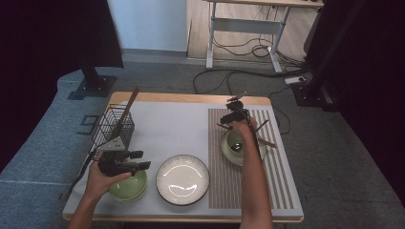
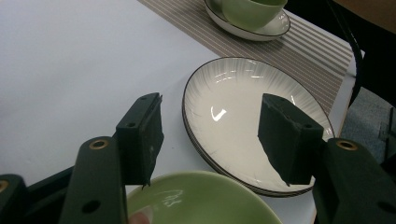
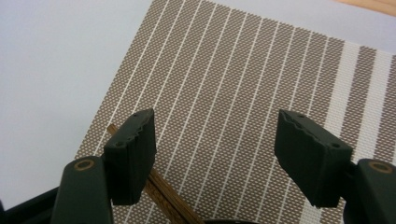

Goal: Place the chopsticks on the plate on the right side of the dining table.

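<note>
My left gripper (image 1: 139, 160) hovers open at the table's front left, just above a green bowl (image 1: 128, 186). In the left gripper view the open gripper (image 2: 210, 128) frames a white ribbed plate (image 2: 243, 116), with the green bowl's rim (image 2: 201, 198) right under the jaws. My right gripper (image 1: 233, 114) stands open over the brown striped placemat (image 1: 248, 191), beyond a green bowl on a saucer (image 1: 235, 145). In the right gripper view the gripper (image 3: 215, 135) holds nothing, and wooden chopsticks (image 3: 163, 196) lie on the mat (image 3: 243, 70) under its left jaw.
A black wire basket (image 1: 113, 126) with a long wooden utensil (image 1: 125, 112) stands at the back left. The white plate (image 1: 183, 179) sits front centre. Chopsticks (image 1: 265, 141) stick out to the right of the saucer. A desk frame and cables lie on the floor behind.
</note>
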`<control>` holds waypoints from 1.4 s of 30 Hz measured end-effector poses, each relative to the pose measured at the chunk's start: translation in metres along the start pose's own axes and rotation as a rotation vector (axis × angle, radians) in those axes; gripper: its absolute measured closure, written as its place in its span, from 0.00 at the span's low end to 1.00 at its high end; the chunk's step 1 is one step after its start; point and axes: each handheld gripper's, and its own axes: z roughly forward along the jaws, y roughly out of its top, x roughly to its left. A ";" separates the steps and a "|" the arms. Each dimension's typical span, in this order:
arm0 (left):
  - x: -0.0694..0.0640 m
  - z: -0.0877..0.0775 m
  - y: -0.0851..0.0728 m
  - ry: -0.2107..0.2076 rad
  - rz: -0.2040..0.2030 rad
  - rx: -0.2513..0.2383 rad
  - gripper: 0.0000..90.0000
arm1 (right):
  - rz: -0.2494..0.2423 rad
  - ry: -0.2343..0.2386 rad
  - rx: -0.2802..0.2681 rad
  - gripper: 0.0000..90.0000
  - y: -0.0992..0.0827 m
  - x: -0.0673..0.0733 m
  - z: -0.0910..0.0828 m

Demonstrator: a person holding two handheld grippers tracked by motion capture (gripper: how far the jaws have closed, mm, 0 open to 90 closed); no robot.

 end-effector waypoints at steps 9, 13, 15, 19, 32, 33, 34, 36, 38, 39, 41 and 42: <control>0.000 0.001 0.000 -0.002 -0.001 0.001 0.45 | -0.035 0.023 0.005 0.32 0.000 0.004 -0.001; 0.000 0.000 0.000 -0.002 -0.001 0.000 0.45 | -0.038 0.023 0.003 0.32 0.000 0.005 -0.002; 0.000 0.000 0.000 -0.002 -0.001 0.001 0.45 | -0.037 0.023 -0.010 0.32 0.001 0.005 -0.003; 0.000 0.001 0.000 -0.002 -0.001 0.003 0.45 | -0.020 0.036 -0.019 0.32 0.002 0.006 -0.003; 0.000 0.000 0.000 -0.003 -0.001 0.000 0.45 | -0.025 0.027 0.000 0.31 0.001 0.010 0.002; 0.000 0.000 0.000 -0.003 -0.001 0.000 0.45 | -0.024 0.028 0.005 0.31 0.001 0.011 0.001; 0.000 0.000 0.000 -0.004 -0.002 0.001 0.45 | -0.031 0.030 0.004 0.31 0.001 0.011 0.001; 0.000 0.000 0.000 -0.004 -0.002 0.001 0.45 | -0.039 0.033 0.007 0.31 0.001 0.011 0.001; -0.001 0.000 0.000 -0.004 -0.003 0.001 0.45 | -0.043 0.038 0.011 0.30 0.001 0.011 0.001; -0.001 0.000 0.000 -0.004 -0.003 0.000 0.45 | -0.046 0.039 0.012 0.30 0.000 0.012 0.001; -0.001 0.000 0.000 -0.004 -0.003 0.001 0.45 | -0.061 0.041 0.012 0.30 0.000 0.012 0.000; -0.001 0.000 0.000 -0.004 -0.003 0.001 0.45 | -0.066 0.042 0.013 0.30 0.000 0.012 0.000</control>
